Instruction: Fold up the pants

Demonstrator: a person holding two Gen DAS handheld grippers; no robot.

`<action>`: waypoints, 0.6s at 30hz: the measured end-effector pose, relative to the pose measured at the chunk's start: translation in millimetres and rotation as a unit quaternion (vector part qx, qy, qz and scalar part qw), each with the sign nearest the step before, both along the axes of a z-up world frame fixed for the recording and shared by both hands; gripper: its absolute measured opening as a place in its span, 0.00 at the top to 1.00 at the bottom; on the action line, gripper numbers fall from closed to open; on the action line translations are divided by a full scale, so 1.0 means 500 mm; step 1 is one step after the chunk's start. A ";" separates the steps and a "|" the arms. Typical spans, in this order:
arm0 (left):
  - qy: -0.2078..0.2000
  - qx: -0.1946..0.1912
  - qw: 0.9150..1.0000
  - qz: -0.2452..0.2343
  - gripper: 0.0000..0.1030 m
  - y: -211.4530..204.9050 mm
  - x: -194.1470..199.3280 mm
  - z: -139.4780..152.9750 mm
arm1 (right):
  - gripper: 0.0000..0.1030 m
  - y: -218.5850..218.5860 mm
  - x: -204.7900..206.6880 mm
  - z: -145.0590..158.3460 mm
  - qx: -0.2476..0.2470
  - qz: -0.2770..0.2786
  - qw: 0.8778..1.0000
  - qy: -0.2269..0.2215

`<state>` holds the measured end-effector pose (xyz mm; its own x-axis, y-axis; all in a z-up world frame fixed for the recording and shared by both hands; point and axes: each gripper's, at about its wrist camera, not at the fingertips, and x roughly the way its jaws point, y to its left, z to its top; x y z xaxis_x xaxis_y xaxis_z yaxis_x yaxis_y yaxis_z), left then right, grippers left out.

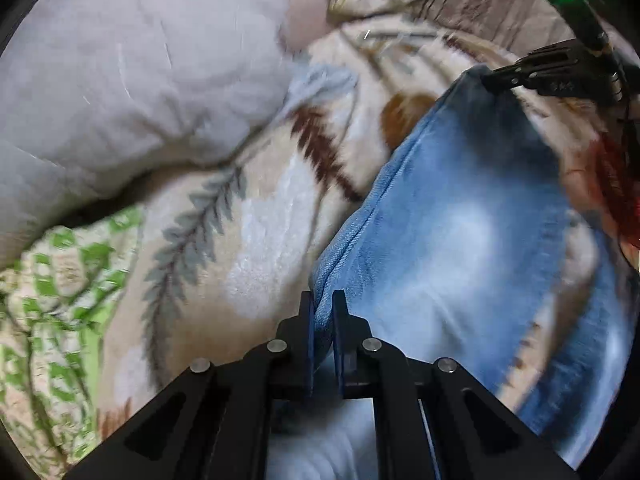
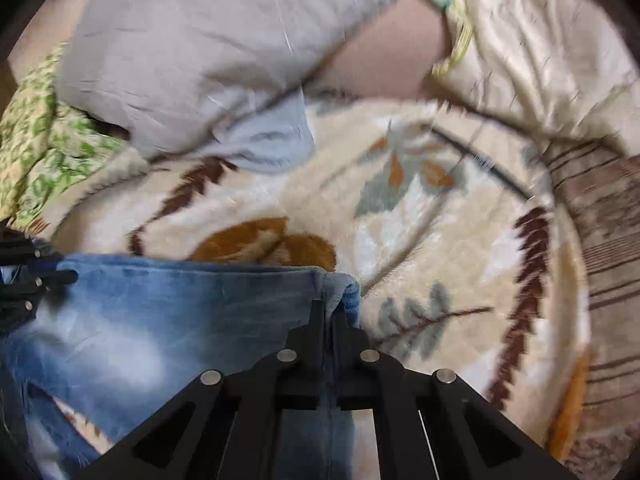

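Faded blue jeans (image 1: 460, 216) lie stretched over a cream leaf-patterned blanket (image 1: 264, 216). My left gripper (image 1: 323, 300) is shut on one corner of the jeans' edge. My right gripper (image 2: 330, 308) is shut on the other corner of the same edge, where the denim bunches up between the fingers. In the left wrist view the right gripper (image 1: 492, 78) shows at the far end of the jeans. In the right wrist view the jeans (image 2: 160, 320) run left to the left gripper (image 2: 68, 276). The frames are blurred.
A grey pillow (image 1: 120, 92) lies beyond the jeans, also in the right wrist view (image 2: 208, 48). A green-and-cream patterned cloth (image 1: 52, 300) lies at the left. A cream pillow (image 2: 532, 52) and a brown striped cover (image 2: 604, 232) lie at the right.
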<state>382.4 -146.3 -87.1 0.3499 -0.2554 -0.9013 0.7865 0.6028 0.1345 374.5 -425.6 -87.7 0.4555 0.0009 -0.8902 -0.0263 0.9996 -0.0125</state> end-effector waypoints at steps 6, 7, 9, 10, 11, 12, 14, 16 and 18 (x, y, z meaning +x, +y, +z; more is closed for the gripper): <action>-0.076 -0.032 0.996 -0.028 0.93 0.049 -0.204 0.149 | 0.97 0.033 -0.179 0.129 -0.036 0.012 0.996 -0.080; -0.086 -0.032 0.995 -0.039 0.93 0.057 -0.254 0.162 | 0.97 0.041 -0.212 0.144 -0.038 0.013 0.995 -0.090; -0.100 -0.026 0.993 -0.052 0.93 0.069 -0.339 0.170 | 0.97 0.061 -0.308 0.164 -0.043 0.017 0.994 -0.103; -0.102 -0.022 0.993 -0.060 0.93 0.075 -0.391 0.166 | 0.97 0.071 -0.353 0.165 -0.048 0.021 0.993 -0.104; -0.103 -0.017 0.992 -0.065 0.93 0.080 -0.424 0.165 | 0.97 0.080 -0.393 0.162 -0.055 0.024 0.993 -0.103; -0.107 -0.006 0.991 -0.079 0.93 0.082 -0.482 0.150 | 0.97 0.085 -0.415 0.155 -0.057 0.026 0.993 -0.097; -0.101 0.023 0.990 -0.091 0.93 0.075 -0.550 0.102 | 0.97 0.097 -0.487 0.134 -0.062 0.035 0.994 -0.079; -0.086 0.050 0.990 -0.099 0.93 0.059 -0.585 0.047 | 0.97 0.103 -0.529 0.102 -0.075 0.047 0.995 -0.047; -0.057 0.076 0.991 -0.098 0.92 0.044 -0.604 -0.024 | 0.96 0.104 -0.557 0.061 -0.081 0.053 0.995 -0.015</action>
